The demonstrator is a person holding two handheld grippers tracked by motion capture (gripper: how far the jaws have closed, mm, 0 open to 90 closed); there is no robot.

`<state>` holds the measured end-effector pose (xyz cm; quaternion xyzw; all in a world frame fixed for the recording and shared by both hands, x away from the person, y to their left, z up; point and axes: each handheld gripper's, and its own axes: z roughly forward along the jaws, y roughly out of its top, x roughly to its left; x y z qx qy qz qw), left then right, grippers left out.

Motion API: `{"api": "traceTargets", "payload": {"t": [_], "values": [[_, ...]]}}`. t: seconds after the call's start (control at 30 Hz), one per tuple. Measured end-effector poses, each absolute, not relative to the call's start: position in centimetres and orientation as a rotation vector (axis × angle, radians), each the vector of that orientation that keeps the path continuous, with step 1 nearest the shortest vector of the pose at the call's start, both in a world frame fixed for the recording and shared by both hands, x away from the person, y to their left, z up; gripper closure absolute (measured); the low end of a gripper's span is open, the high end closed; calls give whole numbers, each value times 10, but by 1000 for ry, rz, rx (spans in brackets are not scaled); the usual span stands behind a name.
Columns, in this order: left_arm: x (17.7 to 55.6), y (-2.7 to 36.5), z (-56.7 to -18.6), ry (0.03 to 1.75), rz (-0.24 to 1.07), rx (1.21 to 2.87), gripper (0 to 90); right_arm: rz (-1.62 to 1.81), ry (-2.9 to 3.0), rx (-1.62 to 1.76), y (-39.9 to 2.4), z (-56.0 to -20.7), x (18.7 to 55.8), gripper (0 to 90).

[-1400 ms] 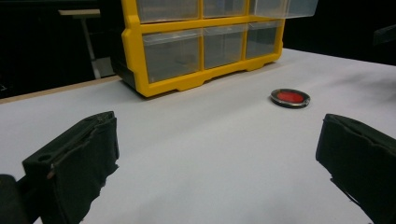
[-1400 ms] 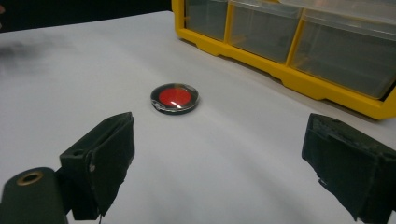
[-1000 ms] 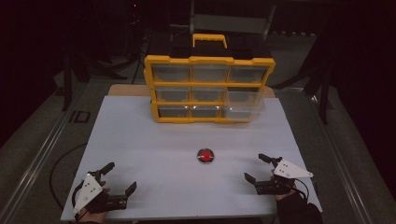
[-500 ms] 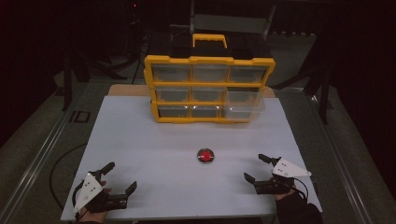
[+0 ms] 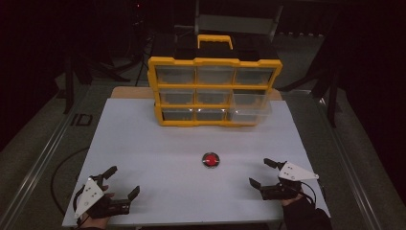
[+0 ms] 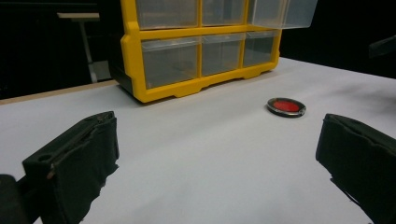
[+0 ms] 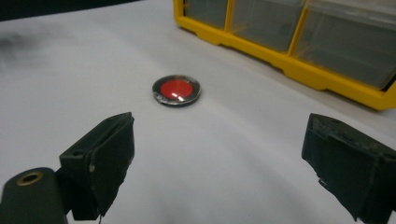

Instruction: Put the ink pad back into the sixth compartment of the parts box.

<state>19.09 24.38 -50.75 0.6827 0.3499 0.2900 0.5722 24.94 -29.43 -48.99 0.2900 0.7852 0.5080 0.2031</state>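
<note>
White tabletop (image 5: 158, 143) carries a yellow drawer cabinet (image 5: 215, 91) at 12 o'clock and a red disc (image 5: 210, 159) near centre. I hold left tongs (image 5: 123, 183) and right tongs (image 5: 262, 173) released, empty, at start position. Next move, I judge: right tongs advance to 10 o'clock, straddle the disc.

Yellow drawer organizer (image 5: 215, 91) standing at far end of white desk (image 5: 143, 148), black-and-yellow carry handle on top, clear drawers in three rows, right-hand middle drawer (image 5: 250, 102) pulled out. Small red disc with dark rim (image 5: 210, 159) flat on desk, well apart from organizer.
</note>
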Motion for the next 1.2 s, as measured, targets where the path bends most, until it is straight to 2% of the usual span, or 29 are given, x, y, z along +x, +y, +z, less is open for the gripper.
{"api": "traceTargets", "payload": {"t": [0.33, 0.8, 1.2], "values": [[191, 244, -507, 817, 679, 1599, 0, 1417, 2167, 805, -292, -477, 247, 94], [191, 245, -507, 829, 677, 1582, 0, 1413, 2097, 816, -294, -428, 250, 94], [191, 246, -507, 833, 669, 1579, 0, 1410, 2108, 765, -282, -408, 260, 95]]}}
